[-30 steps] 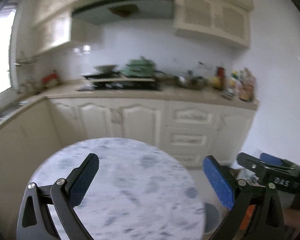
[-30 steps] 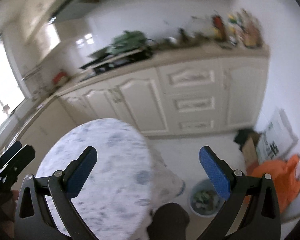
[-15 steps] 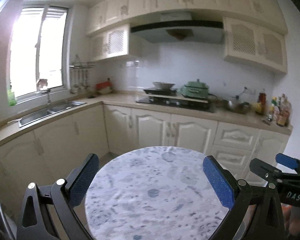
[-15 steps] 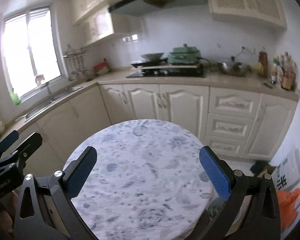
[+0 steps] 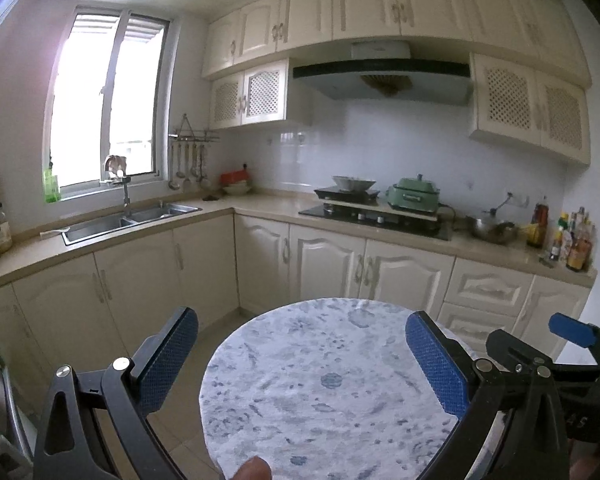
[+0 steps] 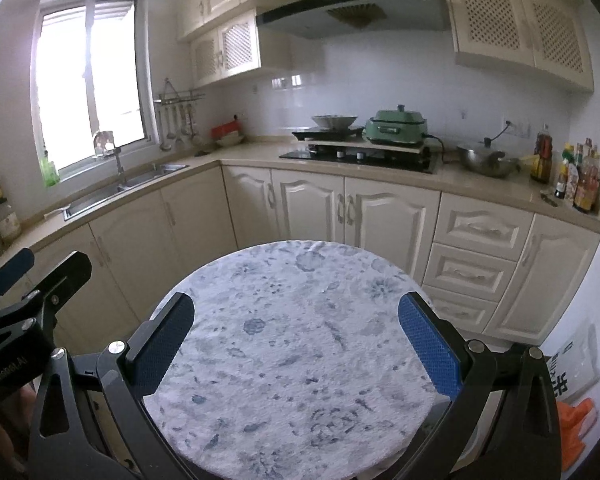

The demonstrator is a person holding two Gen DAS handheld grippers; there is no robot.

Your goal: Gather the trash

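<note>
A round table (image 5: 324,384) (image 6: 291,352) with a white and blue patterned cloth lies below both grippers, and I see no trash on it. My left gripper (image 5: 302,360) hangs open over the table's near left part, nothing between its blue pads. My right gripper (image 6: 295,344) is open above the table's near edge, also holding nothing. The right gripper (image 5: 556,344) shows at the right edge of the left wrist view, and the left gripper (image 6: 23,304) shows at the left edge of the right wrist view. No bin is in view now.
Cream cabinets (image 6: 380,208) run along the back and left walls, with a sink (image 5: 127,220) under the window, a hob with a green pot (image 6: 396,128) and bottles (image 6: 580,176). An orange bag (image 6: 576,428) and a printed white bag (image 6: 576,364) lie on the floor at right.
Both views have swung up and leftward from the floor and lower cabinets to the whole kitchen. The small bin with scraps seen by the table a second ago is out of view. Both grippers stayed open.
</note>
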